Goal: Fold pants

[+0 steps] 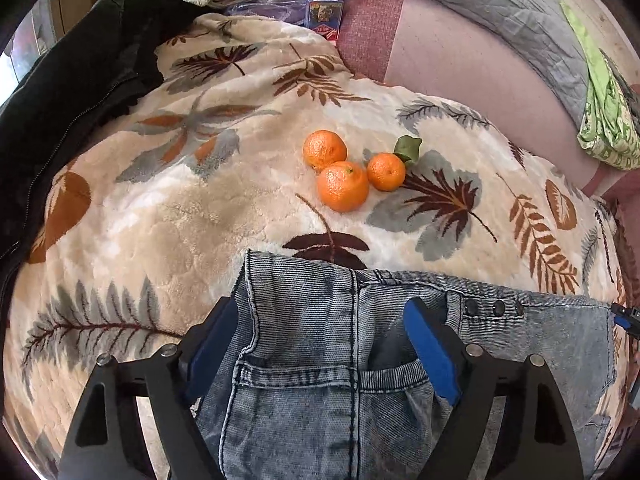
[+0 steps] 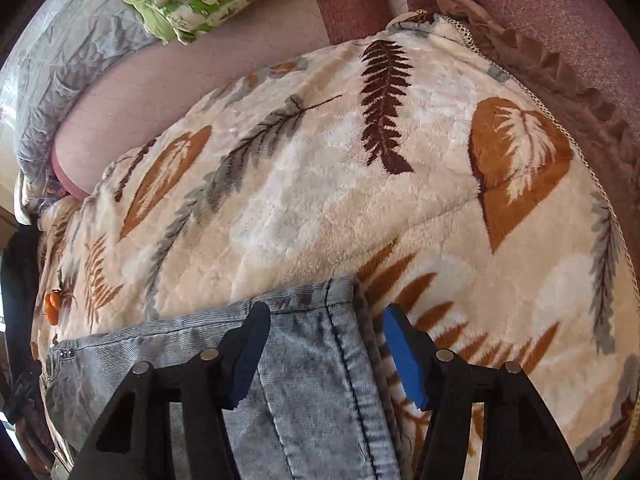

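Light blue acid-wash jeans (image 1: 312, 340) lie on a leaf-patterned fleece blanket (image 1: 180, 208). In the left wrist view, the waistband end with a back pocket and rivets sits between my fingers. My left gripper (image 1: 320, 312) is open, its blue pads on either side of the folded waist part. In the right wrist view, the jeans (image 2: 312, 360) show a hem edge and a dark side seam. My right gripper (image 2: 324, 320) is open around that edge, one pad over the denim, the other over the blanket (image 2: 320, 180).
Three mandarins (image 1: 344, 168) with a leaf lie on the blanket just beyond the jeans. A black jacket (image 1: 72, 80) lies at the left. A grey quilt (image 1: 480, 8) and a green patterned cloth (image 1: 608, 120) lie on the pink sheet (image 1: 460, 68) at the back.
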The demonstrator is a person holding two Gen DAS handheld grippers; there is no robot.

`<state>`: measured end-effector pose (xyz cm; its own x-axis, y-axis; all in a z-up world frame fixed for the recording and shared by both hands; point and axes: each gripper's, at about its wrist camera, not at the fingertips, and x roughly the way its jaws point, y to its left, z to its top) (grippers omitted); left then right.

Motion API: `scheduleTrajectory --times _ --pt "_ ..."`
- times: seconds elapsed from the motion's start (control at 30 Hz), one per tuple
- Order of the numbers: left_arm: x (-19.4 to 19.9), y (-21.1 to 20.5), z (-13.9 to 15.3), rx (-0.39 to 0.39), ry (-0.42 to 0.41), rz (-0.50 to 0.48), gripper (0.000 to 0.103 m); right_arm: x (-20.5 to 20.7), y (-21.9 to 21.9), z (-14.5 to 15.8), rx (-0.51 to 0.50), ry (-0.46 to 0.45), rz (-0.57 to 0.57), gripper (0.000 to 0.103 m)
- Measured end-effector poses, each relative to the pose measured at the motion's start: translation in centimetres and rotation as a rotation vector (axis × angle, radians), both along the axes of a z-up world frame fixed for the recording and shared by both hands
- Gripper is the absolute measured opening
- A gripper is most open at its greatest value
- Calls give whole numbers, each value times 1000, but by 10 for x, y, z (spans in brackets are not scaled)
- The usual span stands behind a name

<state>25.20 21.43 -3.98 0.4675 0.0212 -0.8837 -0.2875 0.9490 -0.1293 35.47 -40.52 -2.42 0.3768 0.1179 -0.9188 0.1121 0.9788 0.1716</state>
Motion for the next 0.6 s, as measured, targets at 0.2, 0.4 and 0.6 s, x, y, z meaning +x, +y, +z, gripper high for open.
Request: scheduleTrajectory --times 0.2,0.4,0.6 --pt "-11 8 1 25 -13 8 85 -36 -24 13 37 -38 -21 62" --pt "-55 8 23 -14 -58 -51 85 -152 -52 31 102 66 147 62" --pt "-120 4 22 -119 -22 -73 85 -231 -45 0 144 152 194 63"
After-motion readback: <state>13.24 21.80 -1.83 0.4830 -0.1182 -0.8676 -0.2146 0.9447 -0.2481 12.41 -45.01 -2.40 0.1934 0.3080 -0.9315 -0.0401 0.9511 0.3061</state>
